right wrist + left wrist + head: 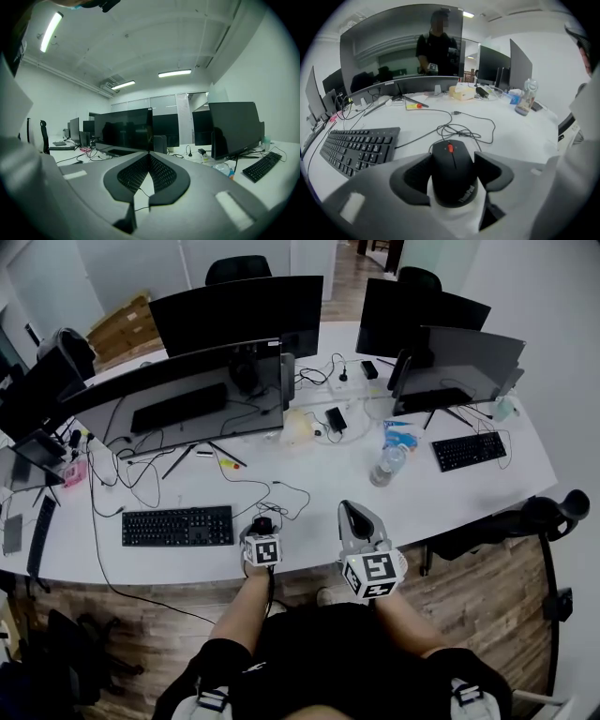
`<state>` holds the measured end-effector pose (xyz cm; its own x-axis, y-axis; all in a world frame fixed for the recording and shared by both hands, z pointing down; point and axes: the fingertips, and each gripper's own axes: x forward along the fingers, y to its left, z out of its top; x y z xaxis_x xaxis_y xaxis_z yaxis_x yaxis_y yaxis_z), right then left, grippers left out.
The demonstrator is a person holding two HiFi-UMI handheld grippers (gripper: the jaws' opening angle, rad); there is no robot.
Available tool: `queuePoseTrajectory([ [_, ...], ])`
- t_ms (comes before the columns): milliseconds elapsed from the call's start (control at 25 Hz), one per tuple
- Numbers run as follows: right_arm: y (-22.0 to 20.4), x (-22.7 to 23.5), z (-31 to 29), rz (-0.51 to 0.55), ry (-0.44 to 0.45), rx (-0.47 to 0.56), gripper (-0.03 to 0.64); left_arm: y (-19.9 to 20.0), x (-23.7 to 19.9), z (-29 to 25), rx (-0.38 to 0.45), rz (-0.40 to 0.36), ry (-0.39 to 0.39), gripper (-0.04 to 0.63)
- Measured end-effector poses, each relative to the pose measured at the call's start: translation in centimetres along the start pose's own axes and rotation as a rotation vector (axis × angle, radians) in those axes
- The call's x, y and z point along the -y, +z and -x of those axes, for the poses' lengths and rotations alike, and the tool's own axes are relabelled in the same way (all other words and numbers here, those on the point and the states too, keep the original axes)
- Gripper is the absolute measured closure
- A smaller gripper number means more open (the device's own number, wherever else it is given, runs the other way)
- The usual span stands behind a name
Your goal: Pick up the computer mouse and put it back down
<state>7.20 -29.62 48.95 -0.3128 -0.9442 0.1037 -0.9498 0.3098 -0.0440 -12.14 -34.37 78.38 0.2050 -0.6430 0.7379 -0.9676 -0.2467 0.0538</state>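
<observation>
Gripping now: the left gripper (453, 158) is clamping the black mouse (451, 174) between its two jaws, with one dark pad pressing on each flank.
Mouse: it is sitting at the near edge of the white desk (319, 507), just right of the keyboard (178, 526), with its red wheel facing away from the person. Whether it is resting on the surface or hanging just above it is not showing clearly.
Cable: a thin black cable (465, 132) is lying in a loose tangle on the desk just beyond the mouse's nose.
Right gripper: the right gripper (149, 153) is holding nothing, and its jaws are pinching together at the tips. It is hovering beside the left one over the desk edge, apart from the mouse.
Right gripper's aim: it is pointing roughly level across the desk toward the row of dark monitors (123, 131).
Bottle: a clear water bottle (386, 465) is standing upright farther back on the right, well apart from both grippers.
Second keyboard: a smaller keyboard (469, 451) is lying at the far right, in front of another screen.
Person: two forearms are reaching forward from the bottom of the head view, one behind each gripper.
</observation>
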Motion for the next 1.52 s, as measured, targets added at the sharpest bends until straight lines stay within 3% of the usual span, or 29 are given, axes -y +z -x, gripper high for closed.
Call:
queuePoseTrajectory([
  [160, -0.1, -0.2, -0.1, 0.001, 0.000, -0.003, 0.618, -0.6, -0.6, -0.4, 0.005, 0.014, 0.004, 0.261],
  [280, 0.0, -0.5, -0.1, 0.002, 0.007, 0.000, 0.618, -0.2, -0.6, -0.3, 0.014, -0.025, -0.007, 0.261],
  [480, 0.5, -0.8, -0.9, -0.009, 0.011, 0.024, 0.618, 2.9, -1.8, 3.7, 0.145, -0.075, 0.033, 0.264],
  [520, 0.7, -0.8, -1.2, -0.009, 0.007, 0.031, 0.618, 3.7, -2.3, 5.1, 0.181, -0.072, 0.060, 0.293],
  [600, 1.2, -0.7, -1.8, -0.011, -0.003, 0.054, 0.619, 5.5, -3.3, 8.3, 0.264, -0.052, 0.106, 0.495],
  [640, 1.6, -0.7, -2.2, -0.014, -0.003, 0.067, 0.619, 6.4, -3.6, 10.1, 0.300, -0.042, 0.114, 0.534],
  [800, 2.4, -1.7, -3.8, -0.024, 0.031, 0.092, 0.620, 8.9, -3.7, 16.5, 0.397, -0.024, 0.093, 0.541],
  [1040, 2.4, -3.8, -5.6, -0.023, 0.088, 0.083, 0.618, 10.9, -5.1, 22.8, 0.527, 0.029, 0.127, 0.541],
  [1520, 2.8, -5.4, -6.3, -0.023, 0.145, 0.092, 0.620, 11.8, -5.6, 25.5, 0.570, 0.067, 0.161, 0.541],
])
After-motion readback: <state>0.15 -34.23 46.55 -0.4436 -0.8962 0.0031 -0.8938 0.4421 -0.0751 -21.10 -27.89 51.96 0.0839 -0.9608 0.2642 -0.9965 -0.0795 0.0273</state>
